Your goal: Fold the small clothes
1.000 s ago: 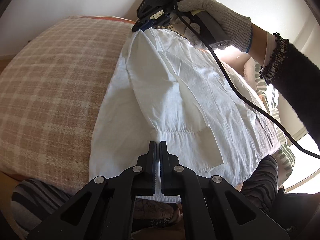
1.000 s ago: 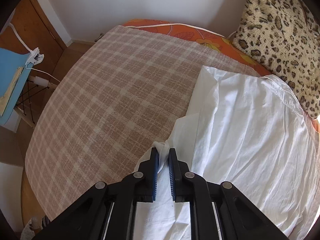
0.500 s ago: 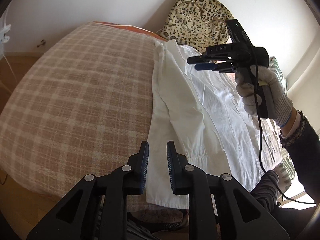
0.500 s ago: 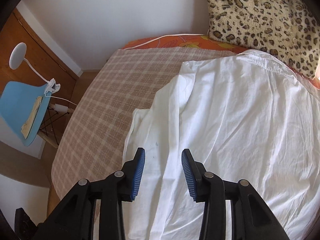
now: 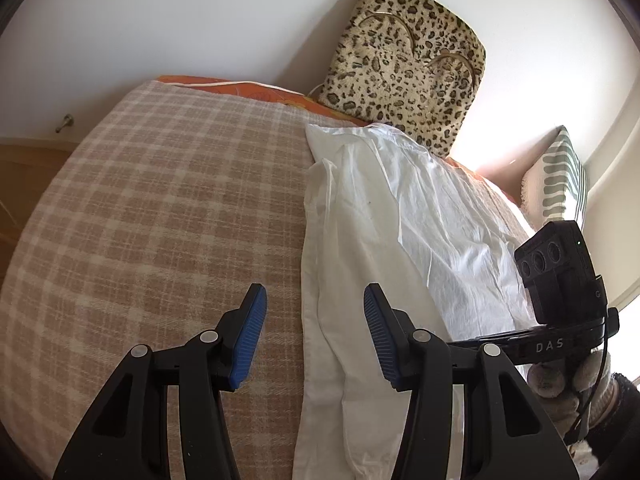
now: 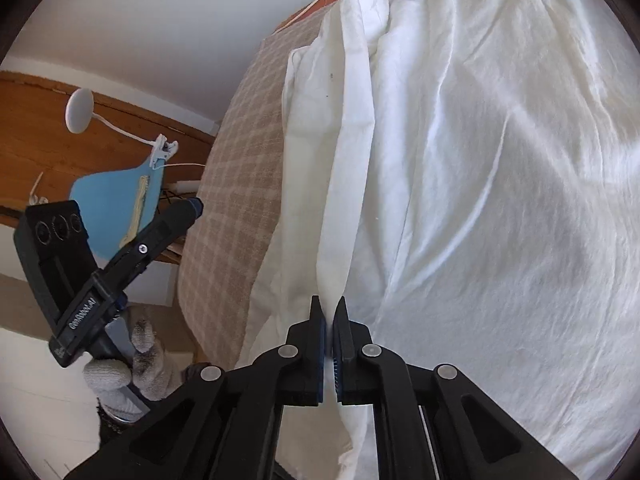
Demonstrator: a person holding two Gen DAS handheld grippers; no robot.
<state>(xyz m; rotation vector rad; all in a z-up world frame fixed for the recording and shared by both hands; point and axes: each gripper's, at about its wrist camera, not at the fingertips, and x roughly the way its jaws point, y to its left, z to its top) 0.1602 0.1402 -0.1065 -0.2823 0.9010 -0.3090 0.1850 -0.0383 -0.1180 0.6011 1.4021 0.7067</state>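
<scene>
A white shirt (image 5: 404,216) is lying spread on the plaid bedspread (image 5: 160,216) of a bed, its far end near a leopard-print cushion (image 5: 404,60). The right gripper (image 6: 329,322) is pinching a folded ridge of the shirt, jaws closed tight on the cloth. The left gripper (image 5: 314,320) is hanging above the shirt's edge, its jaws opening with nothing gripped between them.

My left wrist cam looks down along my left gripper (image 5: 314,336) from the bed's near edge toward the leopard cushion (image 5: 404,68), mid-range. My right wrist cam sits much closer over the white shirt (image 6: 500,200), facing away from that cushion's side. Both share the shirt and checked blanket (image 5: 168,220).
</scene>
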